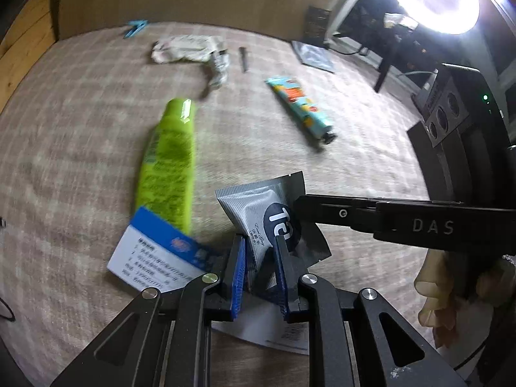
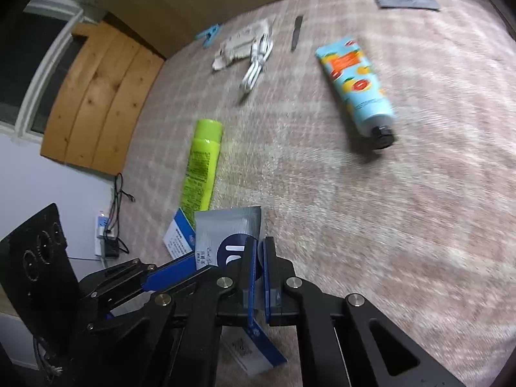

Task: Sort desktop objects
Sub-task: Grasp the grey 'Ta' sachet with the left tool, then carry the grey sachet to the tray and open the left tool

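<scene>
Both grippers hold the same thing — a grey sachet (image 1: 258, 213) with a dark round logo, at the lower centre of each view. The left gripper (image 1: 259, 254) has its blue pads narrowed onto the sachet's lower edge, while the right gripper (image 2: 258, 251) is clamped almost flat on its other edge; in the left view that gripper reaches in from the right of the frame. So the sachet spans the two tools, and each hand is as near as the other. Whichever lets go, the other carries it — that is my reading of the next move.

Just behind the sachet a blue-and-white card (image 1: 154, 251) lies on the checked cloth (image 1: 354, 167), touching the foot of a green bottle (image 1: 171, 161) whose long axis runs up the frame. Further up and right lies a patterned tube (image 1: 300, 109), cap towards the lower right.

The sachet's lower half is hidden by the fingers in both views. Both pictures are smeared, so its print cannot be read, and I cannot tell whether it rests on the card or hangs clear.
</scene>
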Demonstrator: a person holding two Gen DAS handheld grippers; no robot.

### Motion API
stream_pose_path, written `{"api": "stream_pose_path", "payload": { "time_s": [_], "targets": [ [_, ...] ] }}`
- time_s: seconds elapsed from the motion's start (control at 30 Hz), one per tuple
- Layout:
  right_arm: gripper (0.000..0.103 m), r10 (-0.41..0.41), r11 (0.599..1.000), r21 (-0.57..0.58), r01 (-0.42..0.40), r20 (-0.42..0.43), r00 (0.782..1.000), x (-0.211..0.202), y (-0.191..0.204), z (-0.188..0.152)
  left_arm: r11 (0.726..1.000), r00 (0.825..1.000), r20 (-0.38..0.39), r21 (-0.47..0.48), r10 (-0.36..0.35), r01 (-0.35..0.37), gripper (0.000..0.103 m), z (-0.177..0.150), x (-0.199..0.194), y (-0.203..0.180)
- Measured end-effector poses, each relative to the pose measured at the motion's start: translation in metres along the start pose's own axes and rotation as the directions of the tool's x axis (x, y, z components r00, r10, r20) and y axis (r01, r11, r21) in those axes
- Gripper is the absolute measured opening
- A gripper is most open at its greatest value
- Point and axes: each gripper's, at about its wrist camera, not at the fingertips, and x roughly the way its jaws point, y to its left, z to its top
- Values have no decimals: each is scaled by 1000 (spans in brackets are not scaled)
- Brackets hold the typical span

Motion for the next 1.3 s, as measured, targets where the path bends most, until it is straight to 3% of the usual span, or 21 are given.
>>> {"api": "stream_pose_path", "payload": {
  "time_s": [0.27, 0.47, 0.67, 0.9, 1.13, 1.3],
  "targets": [
    [4, -1, 999, 54, -5, 116, 993, -60, -22, -11, 993, 998, 22, 100, -66, 63, 19, 16, -10, -55],
    [4, -18, 992, 124, -11, 230, 973, -123, -52, -33, 970, 990, 4, 202, -142, 138, 19, 24, -6, -123],
    [4, -78, 976, 217, 3, 339, 938, -196, -96, -68, 919, 975, -28, 329, -222, 219, 19, 24, 3, -208],
    [4, -172, 945, 325, 29, 422, 890, -265, -147, -115, 835, 950, -90, 458, -299, 306, 19, 16, 19, -311],
    [4, -256, 906, 422, 41, 468, 846, -319, -193, -160, 769, 932, -145, 531, -331, 356, 19, 4, 36, -391],
    [4, -303, 877, 478, 46, 476, 826, -339, -219, -181, 733, 934, -156, 584, -320, 349, 19, -4, 47, -434]
  ]
}}
